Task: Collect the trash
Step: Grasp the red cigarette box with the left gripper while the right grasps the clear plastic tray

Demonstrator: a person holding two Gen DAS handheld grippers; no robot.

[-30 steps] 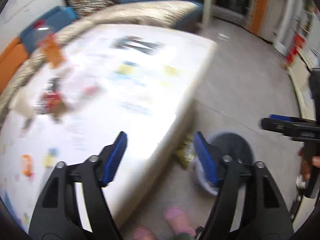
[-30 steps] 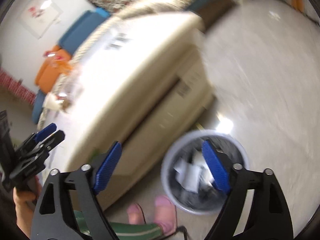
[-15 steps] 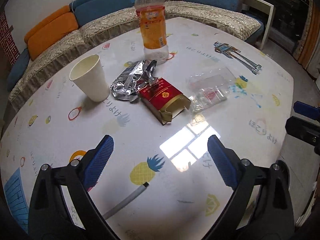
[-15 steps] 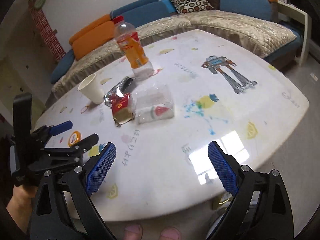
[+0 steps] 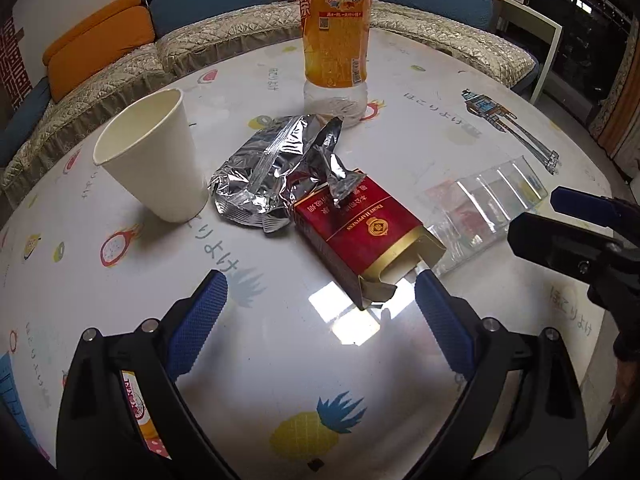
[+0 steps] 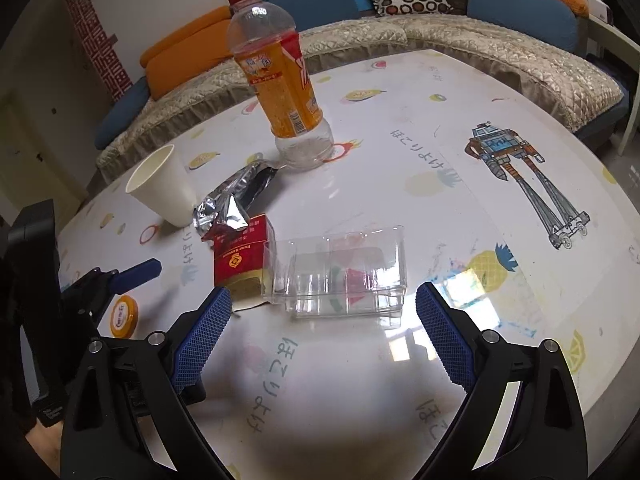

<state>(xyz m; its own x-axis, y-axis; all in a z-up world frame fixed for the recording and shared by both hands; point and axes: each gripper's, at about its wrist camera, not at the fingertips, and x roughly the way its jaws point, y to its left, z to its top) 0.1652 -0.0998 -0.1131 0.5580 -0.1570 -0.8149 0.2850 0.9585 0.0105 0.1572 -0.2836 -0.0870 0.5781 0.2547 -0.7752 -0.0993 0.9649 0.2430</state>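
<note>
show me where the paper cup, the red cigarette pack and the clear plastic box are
paper cup (image 5: 154,160), left wrist view, on its outer side wall.
red cigarette pack (image 5: 360,228), left wrist view, on its top face.
clear plastic box (image 6: 344,276), right wrist view, on its transparent top.

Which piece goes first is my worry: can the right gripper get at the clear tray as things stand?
Probably yes. The right gripper is open and empty, and the clear tray lies straight ahead between its fingers' lines with bare table around. Only the red box touches its left side.

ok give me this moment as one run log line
phase: approach | left hand-held gripper: open, empty, before red box | right hand-held gripper: open, empty, before clear tray | cup, foil, bottle: on table
</note>
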